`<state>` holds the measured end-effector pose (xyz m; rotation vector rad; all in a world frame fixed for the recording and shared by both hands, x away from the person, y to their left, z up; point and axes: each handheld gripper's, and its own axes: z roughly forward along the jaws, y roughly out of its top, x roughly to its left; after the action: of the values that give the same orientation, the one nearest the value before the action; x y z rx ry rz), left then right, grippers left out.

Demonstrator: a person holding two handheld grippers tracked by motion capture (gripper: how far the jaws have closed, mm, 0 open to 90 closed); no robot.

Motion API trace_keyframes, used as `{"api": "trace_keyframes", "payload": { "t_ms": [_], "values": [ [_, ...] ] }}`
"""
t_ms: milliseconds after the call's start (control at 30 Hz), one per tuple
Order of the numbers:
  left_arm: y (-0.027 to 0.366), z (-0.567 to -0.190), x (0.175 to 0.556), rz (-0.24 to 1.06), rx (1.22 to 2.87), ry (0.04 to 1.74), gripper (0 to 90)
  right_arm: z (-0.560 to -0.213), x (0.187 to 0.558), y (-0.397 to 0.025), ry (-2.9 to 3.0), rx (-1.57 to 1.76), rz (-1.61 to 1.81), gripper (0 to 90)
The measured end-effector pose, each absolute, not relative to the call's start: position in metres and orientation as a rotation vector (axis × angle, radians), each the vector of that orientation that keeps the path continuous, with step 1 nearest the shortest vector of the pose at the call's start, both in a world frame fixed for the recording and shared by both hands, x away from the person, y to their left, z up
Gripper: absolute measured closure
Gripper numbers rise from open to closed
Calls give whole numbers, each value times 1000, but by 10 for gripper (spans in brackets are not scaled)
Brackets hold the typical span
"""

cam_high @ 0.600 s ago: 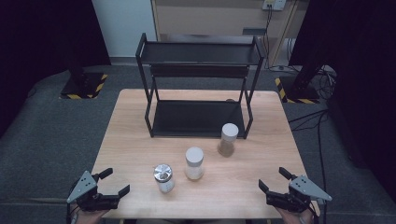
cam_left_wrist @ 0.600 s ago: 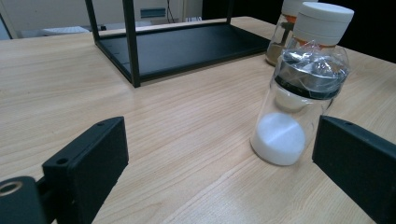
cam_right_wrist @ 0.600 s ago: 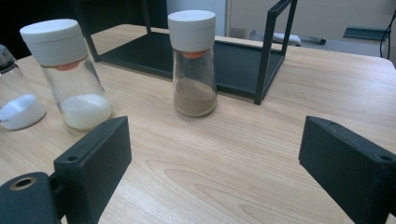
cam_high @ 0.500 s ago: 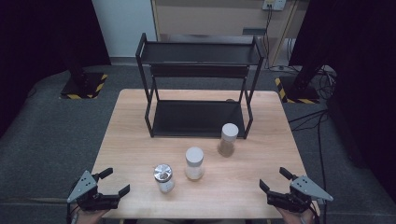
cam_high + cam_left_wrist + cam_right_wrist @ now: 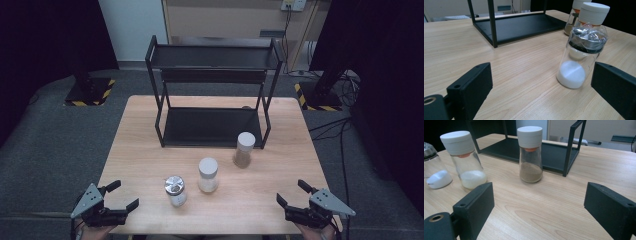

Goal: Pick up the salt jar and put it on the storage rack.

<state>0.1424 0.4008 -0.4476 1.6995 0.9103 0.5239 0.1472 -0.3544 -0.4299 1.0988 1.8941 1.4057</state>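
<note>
Three glass shakers stand on the wooden table [image 5: 140, 150]. One with a silver cap wrapped in plastic [image 5: 175, 190] [image 5: 581, 57] [image 5: 432, 167] holds white powder. A white-capped shaker of white powder [image 5: 208, 174] [image 5: 464, 158] [image 5: 592, 15] stands in the middle. A white-capped shaker of brown powder [image 5: 243, 149] [image 5: 530, 153] stands nearest the black two-tier rack [image 5: 212, 90] [image 5: 519, 23] [image 5: 554, 150]. My left gripper [image 5: 123, 195] [image 5: 541, 90] is open at the front left corner, with the silver-capped shaker just ahead of its right jaw. My right gripper [image 5: 291, 193] [image 5: 539, 207] is open at the front right, empty.
The rack's lower shelf [image 5: 212, 127] and top shelf [image 5: 215, 56] are bare. Dark floor surrounds the table, with cables [image 5: 345, 135] at the right and a yellow-black striped base [image 5: 90, 92] at the back left.
</note>
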Motion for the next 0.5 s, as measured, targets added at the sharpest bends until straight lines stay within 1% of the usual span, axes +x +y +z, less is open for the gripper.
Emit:
{"api": "trace_keyframes", "payload": {
  "t_ms": [500],
  "values": [
    [401, -447, 143, 521, 1699, 918, 23, -432, 151, -359, 1897, 1124, 1432, 98]
  ]
}}
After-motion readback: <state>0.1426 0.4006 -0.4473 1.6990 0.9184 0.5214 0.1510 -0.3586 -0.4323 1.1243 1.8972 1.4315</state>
